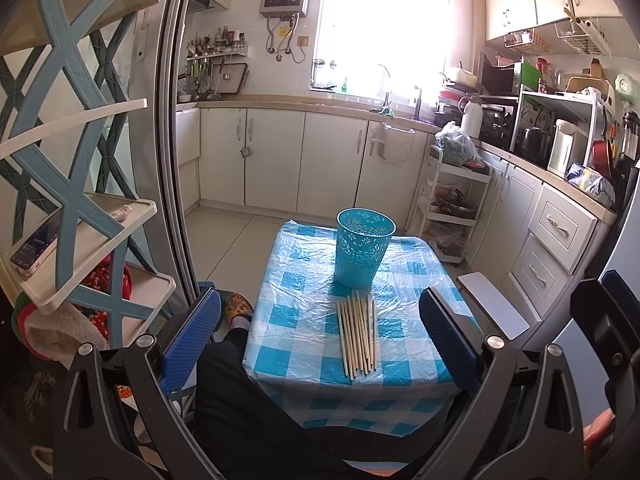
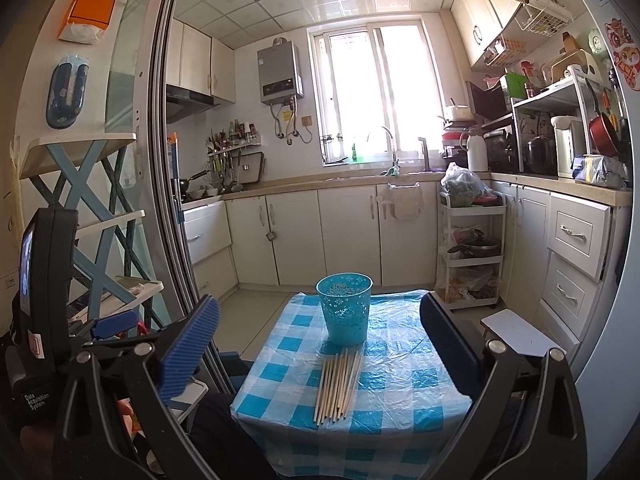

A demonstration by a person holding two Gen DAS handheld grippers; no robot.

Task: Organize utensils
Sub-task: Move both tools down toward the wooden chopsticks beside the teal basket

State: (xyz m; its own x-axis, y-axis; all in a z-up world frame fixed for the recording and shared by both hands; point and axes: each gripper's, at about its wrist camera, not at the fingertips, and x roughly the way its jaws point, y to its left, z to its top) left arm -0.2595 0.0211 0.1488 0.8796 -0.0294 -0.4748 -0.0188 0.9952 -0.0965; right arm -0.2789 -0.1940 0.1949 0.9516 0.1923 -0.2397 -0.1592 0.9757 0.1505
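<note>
Several wooden chopsticks (image 1: 357,332) (image 2: 338,386) lie side by side on a small table (image 1: 280,344) (image 2: 400,412) with a blue-and-white checked cloth under clear plastic. Just behind them stands an upright teal perforated holder cup (image 1: 363,252) (image 2: 345,308), with nothing visible inside. My left gripper (image 1: 320,336) is open, held above the table's near edge, its fingers wide on either side of the chopsticks. My right gripper (image 2: 320,344) is open too, raised in front of the table, nothing between its fingers. The left gripper's body (image 2: 44,300) shows at the left of the right wrist view.
A blue-and-white shelf rack (image 1: 80,208) stands at the left beside a sliding door frame (image 1: 172,120). A white trolley (image 2: 472,256) and drawers (image 2: 576,256) are on the right. A person's dark-clad leg (image 1: 248,400) and slippered foot (image 1: 238,308) are by the table's near left.
</note>
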